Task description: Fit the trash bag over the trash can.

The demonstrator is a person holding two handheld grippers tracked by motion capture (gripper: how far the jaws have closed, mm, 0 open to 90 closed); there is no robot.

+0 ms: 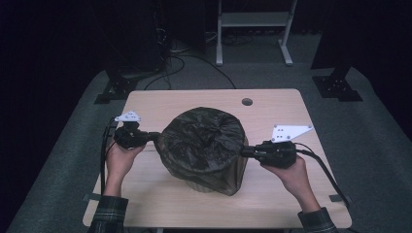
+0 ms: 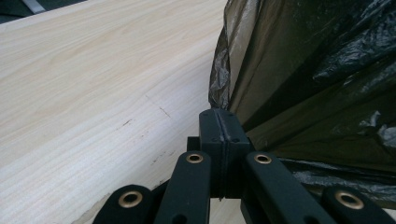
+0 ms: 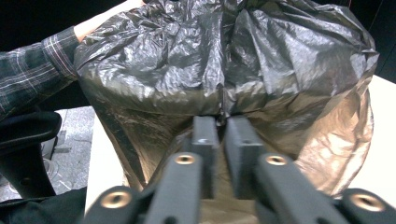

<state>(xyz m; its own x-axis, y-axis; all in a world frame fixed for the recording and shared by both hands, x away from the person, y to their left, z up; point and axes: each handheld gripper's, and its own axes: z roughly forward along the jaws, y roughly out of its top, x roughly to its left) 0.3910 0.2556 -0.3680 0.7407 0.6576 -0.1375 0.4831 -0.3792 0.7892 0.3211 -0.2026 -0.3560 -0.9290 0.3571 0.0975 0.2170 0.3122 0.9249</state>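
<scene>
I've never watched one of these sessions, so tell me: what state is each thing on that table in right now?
Black bag: pulled down over a bin, crumpled on top, standing upright on the table.
Left gripper: shut, pinching the bag's edge on its side.
Right gripper: shut on a fold of the bag on the opposite side.
Bin under the bag: hidden.

Black crinkled plastic bag (image 1: 204, 145) over round bin sits mid-frame on pale wooden rectangular table (image 1: 272, 204), slightly toward lower edge. Left gripper (image 1: 156, 136) at bag's left side, touching plastic; left hand (image 1: 119, 158) below-left of it. Right gripper (image 1: 243, 152) at bag's right side, against plastic; right hand (image 1: 289, 172) lower right. Small round hole in tabletop (image 1: 247, 102) upper right of bag. White metal frame stand (image 1: 255, 29) on floor beyond table, top centre.
</scene>
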